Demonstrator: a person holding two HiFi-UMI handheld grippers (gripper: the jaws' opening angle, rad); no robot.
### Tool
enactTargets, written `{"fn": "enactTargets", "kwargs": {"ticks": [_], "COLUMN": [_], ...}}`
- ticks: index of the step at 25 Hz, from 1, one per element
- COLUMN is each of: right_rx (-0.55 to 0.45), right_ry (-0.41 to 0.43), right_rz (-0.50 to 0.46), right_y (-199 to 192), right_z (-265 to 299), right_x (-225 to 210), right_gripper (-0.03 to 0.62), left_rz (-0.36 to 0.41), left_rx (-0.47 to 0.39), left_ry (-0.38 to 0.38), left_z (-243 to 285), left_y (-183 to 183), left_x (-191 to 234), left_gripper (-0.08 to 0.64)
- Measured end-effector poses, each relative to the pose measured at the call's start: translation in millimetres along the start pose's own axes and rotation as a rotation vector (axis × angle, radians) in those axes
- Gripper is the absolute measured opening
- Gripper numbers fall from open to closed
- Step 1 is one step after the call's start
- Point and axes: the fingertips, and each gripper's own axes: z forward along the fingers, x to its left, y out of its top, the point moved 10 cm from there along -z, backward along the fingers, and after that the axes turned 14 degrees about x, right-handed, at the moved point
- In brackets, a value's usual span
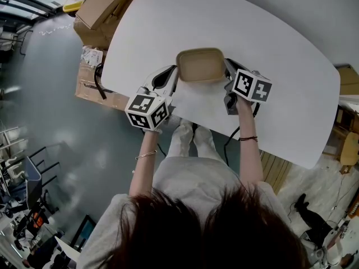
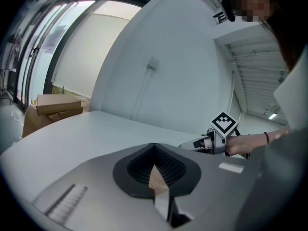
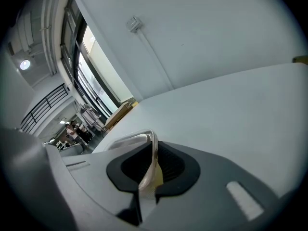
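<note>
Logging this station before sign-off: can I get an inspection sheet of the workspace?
Surface: white table, no spills seen.
Job's things: tan container, upright near the table's near edge.
Clutter: nothing seen.
Grippers: left hand-held gripper shut on the container's left rim; right hand-held gripper shut on its right rim.
Cables: black cable hangs below the right hand-held gripper, off the table.
Surroundings: cardboard boxes on the grey floor past the table's left end.

One container; one table; two tools: left tool, right tool.
</note>
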Motion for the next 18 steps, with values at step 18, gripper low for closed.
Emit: {"fn": "enactTargets", "kwargs": {"ticks": [18], "right_rx": [-0.025], "right_ry": [0.008], "right_rz": [0.039], "right_y": [1.7], "right_z": [-6.3], "right_x": [2.7], "right_gripper": [0.044], "left_rz": [0.001], "left_rx": [-0.024], "left_ry": [0.012], "left_z": [-6.8], "left_y": [3.8], "left_x": [0.8], "left_gripper": [-0.009]}}
